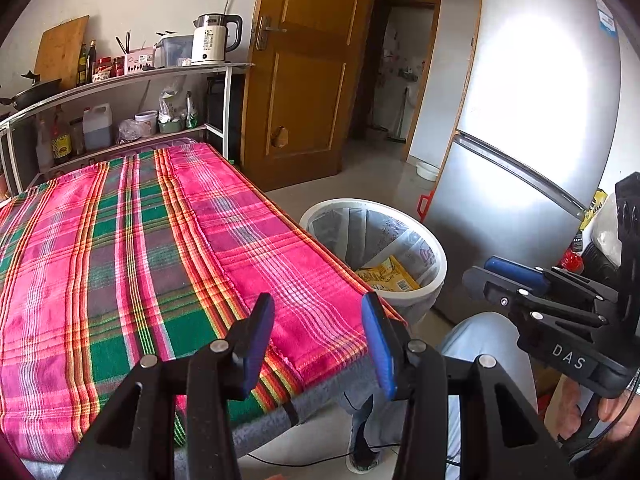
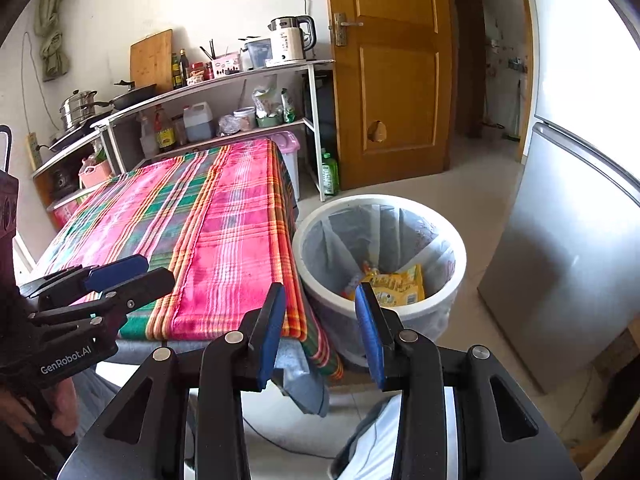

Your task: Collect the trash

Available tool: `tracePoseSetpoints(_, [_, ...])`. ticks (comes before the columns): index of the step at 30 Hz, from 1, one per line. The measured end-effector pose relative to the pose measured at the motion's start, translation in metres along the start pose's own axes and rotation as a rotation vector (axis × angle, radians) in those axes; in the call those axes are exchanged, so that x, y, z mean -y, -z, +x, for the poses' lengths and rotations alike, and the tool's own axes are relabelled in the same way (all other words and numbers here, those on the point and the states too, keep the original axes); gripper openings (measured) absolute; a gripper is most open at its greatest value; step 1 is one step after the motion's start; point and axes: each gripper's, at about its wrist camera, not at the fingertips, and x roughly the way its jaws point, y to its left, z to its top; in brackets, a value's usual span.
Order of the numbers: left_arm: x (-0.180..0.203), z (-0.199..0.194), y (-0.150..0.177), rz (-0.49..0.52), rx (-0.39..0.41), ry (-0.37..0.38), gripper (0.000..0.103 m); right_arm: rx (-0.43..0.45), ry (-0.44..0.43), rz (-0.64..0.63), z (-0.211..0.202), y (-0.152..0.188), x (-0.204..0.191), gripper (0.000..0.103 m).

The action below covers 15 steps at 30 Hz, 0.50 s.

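A white trash bin (image 1: 434, 254) with a clear liner stands on the floor right of the table; it also shows in the right wrist view (image 2: 460, 256). Yellow snack wrappers (image 1: 390, 276) lie inside it, also visible in the right wrist view (image 2: 396, 284). My left gripper (image 1: 318, 344) is open and empty above the near edge of the plaid tablecloth (image 1: 140, 248). My right gripper (image 2: 320, 332) is open and empty, above the table's near right corner beside the bin. Each gripper shows in the other's view: the right one (image 1: 500, 276), the left one (image 2: 136, 272).
A silver fridge (image 1: 532, 140) stands right of the bin. A wooden door (image 2: 392, 68) is behind it. A shelf (image 2: 224, 80) with a kettle, bottles and pans runs along the wall past the table. A green bottle (image 2: 330, 174) stands on the floor. My knee is below.
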Motion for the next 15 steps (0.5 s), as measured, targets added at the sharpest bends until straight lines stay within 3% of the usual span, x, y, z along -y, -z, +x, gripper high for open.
tracePoseSetpoints(15, [0.0042,-0.0059,0.0029,-0.001,0.027,-0.004,0.047,0.012,0.007,-0.009,-0.0062,0.0056,-0.0020,0.037])
